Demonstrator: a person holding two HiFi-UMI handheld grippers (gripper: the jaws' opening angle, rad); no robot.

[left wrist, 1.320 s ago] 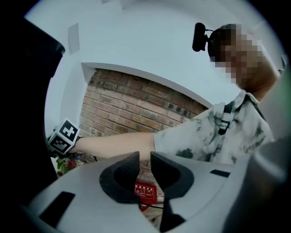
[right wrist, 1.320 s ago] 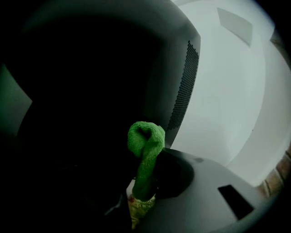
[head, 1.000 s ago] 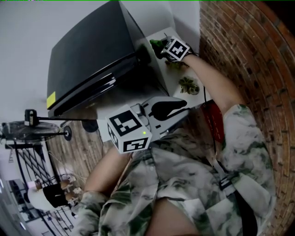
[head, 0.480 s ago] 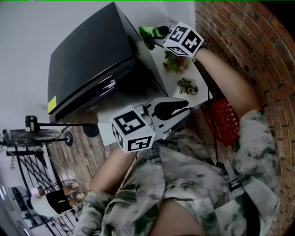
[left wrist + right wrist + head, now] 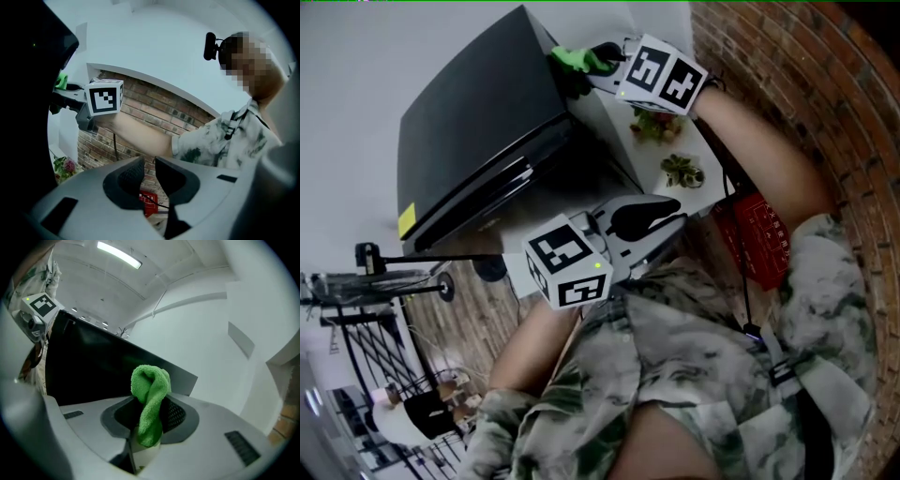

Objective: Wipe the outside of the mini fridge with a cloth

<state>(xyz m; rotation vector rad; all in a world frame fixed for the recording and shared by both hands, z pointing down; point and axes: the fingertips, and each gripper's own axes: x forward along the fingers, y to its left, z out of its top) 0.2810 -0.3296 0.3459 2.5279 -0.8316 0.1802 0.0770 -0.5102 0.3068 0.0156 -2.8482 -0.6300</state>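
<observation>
Cloth (image 5: 150, 394), fuzzy green, clenched in right tongs (image 5: 148, 420) near black mini fridge (image 5: 478, 122); left tongs (image 5: 149, 174) empty, slightly parted.

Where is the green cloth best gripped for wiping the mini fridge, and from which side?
Grip the cloth at its bunched lower part, as the right gripper does, coming from the side away from the mini fridge. The folded loop then sticks out past the fingers, free to wipe.

Nothing is legible: the yellow sticker (image 5: 408, 221) on the mini fridge (image 5: 478, 112) and the red box (image 5: 764, 244) print are too small.
</observation>
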